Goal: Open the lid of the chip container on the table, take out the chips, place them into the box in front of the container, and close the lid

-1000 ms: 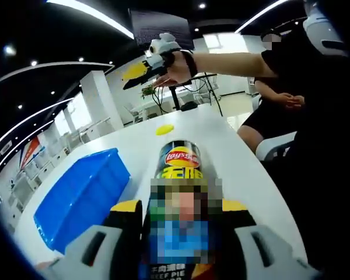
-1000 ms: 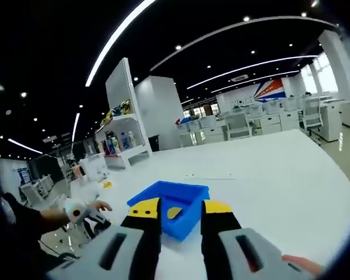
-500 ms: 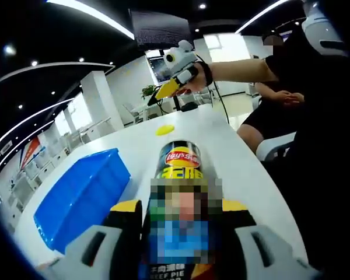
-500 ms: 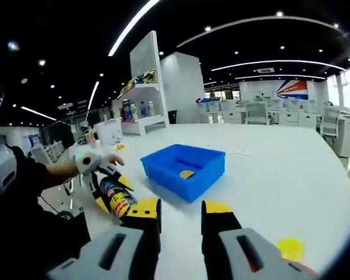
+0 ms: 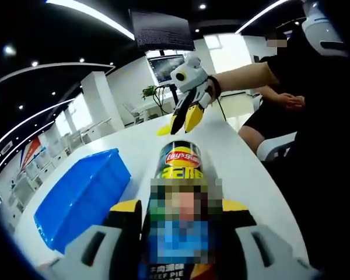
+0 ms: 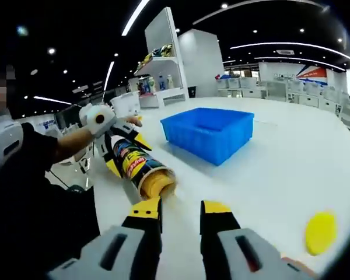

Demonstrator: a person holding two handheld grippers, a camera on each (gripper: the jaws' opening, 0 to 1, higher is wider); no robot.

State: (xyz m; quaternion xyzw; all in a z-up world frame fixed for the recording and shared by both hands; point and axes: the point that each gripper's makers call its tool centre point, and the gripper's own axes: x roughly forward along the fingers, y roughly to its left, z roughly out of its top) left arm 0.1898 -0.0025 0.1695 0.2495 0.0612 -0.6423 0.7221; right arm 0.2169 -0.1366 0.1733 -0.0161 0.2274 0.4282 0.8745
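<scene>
My left gripper (image 5: 178,207) is shut on the Lay's chip can (image 5: 181,163), which lies tilted with its mouth pointing away over the white table (image 5: 239,169). In the right gripper view the can (image 6: 134,163) is lidless, chips show in its mouth (image 6: 157,184), and the left gripper (image 6: 127,156) clamps its body. My right gripper (image 6: 181,207) is open and empty, just short of the can's mouth. It also appears beyond the can as the right gripper (image 5: 184,123), fingertips pointing down. The yellow lid (image 6: 321,232) lies on the table to the right. The blue box (image 6: 213,131) stands beyond the can.
The blue box (image 5: 81,195) sits left of the can in the left gripper view. A seated person (image 5: 280,111) is at the table's right edge. Shelves (image 6: 157,76) and desks stand far behind the table.
The right gripper has swung down from high above the table to just in front of the can's mouth. The left gripper and the can have held still.
</scene>
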